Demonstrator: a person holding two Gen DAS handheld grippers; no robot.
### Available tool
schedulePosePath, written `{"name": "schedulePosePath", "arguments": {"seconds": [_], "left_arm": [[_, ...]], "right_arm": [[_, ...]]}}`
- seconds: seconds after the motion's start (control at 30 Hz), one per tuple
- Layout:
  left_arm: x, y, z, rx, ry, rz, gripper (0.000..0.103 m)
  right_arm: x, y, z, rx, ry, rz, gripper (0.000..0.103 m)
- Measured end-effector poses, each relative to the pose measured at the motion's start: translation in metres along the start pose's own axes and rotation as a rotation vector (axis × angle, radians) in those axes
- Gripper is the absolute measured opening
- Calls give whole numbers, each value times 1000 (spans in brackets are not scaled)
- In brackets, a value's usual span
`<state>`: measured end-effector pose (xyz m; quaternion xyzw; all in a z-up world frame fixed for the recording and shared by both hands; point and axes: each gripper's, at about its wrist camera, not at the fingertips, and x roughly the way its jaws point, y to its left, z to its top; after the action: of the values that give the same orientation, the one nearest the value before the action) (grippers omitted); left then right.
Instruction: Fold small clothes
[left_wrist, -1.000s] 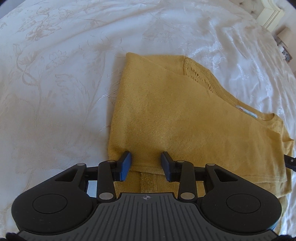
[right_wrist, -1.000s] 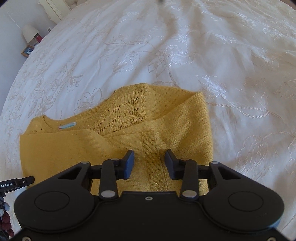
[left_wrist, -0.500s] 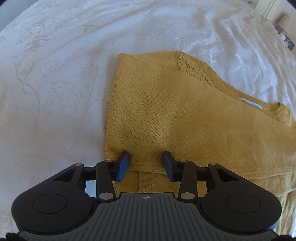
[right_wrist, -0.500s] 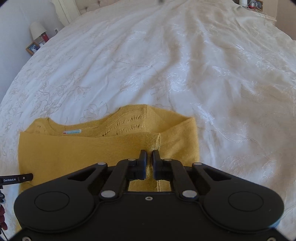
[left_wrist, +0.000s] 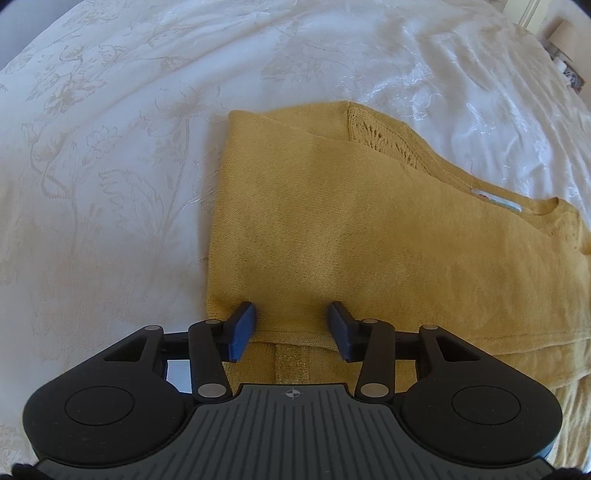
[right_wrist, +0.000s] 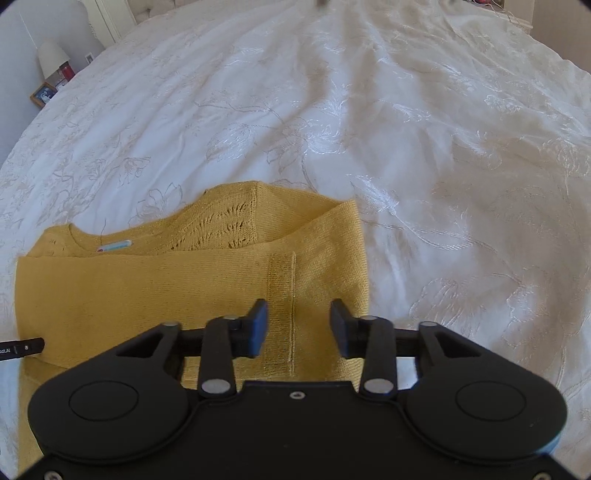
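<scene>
A mustard-yellow knit sweater (left_wrist: 369, 236) lies folded flat on the white embroidered bedspread (left_wrist: 110, 147), its neckline label (left_wrist: 498, 199) toward the right. My left gripper (left_wrist: 291, 325) hovers over the near-left hem of the top layer; its jaws are opening and the blue pads (left_wrist: 242, 325) do not press the cloth. In the right wrist view the sweater (right_wrist: 166, 288) fills the lower left. My right gripper (right_wrist: 297, 325) stands over the ribbed band (right_wrist: 282, 280) near the sweater's right edge, jaws opening, nothing pinched. The left gripper's tip (right_wrist: 26, 347) shows at the left edge.
The bedspread (right_wrist: 406, 147) spreads wide beyond and to the right of the sweater. A lamp (right_wrist: 51, 59) and a picture frame (right_wrist: 42, 94) stand on a bedside table at the far left; the lamp (left_wrist: 565, 33) also shows in the left wrist view.
The right gripper's jaws closed together over the ribbed band half a second ago and now stand apart again. The left jaws have widened a little. Neither hand has shifted much.
</scene>
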<state>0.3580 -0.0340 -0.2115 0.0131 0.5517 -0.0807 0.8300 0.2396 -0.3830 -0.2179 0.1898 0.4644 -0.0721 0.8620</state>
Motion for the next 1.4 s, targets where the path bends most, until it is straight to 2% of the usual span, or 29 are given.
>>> {"name": "schedulePosePath", "arguments": {"seconds": [0.03,0.07,0.1,0.13,0.2,0.27,0.33,0.47,0.63,1.07,1.4], "left_arm": [[0,0,-1,5,-7,-8,57],[0,-2,-2,16,-13,-33,64],[0,-4,-2,28,-9,-61,84],[1,-7,-2,47,5,-79,101],[3,-18,-2,103,24,-60,103],[-3,-27,-3,144,-3,-25,103],[-8,-30,-4,129,-16,-17,103],[-28,-33,-12,110,-52,-1,103],[-51,-34,-34,110,-62,8,103],[-83,-43,-119,119,43,18,103],[-103,-49,-172,73,75,43,103]], "right_arm": [[-3,2,-2,-3,-7,10,64],[-5,4,-4,-10,-13,15,65],[-8,6,-6,-17,-17,18,67],[-10,8,-8,-22,-20,23,74],[-17,11,-11,-24,-37,46,82],[-23,13,-14,-25,-49,63,85],[-30,15,-17,-28,-63,78,93],[-42,16,-26,-27,-76,107,102],[-48,15,-45,-23,-47,130,102],[-66,11,-97,-40,38,193,102],[-87,0,-129,-75,80,250,102]]}}
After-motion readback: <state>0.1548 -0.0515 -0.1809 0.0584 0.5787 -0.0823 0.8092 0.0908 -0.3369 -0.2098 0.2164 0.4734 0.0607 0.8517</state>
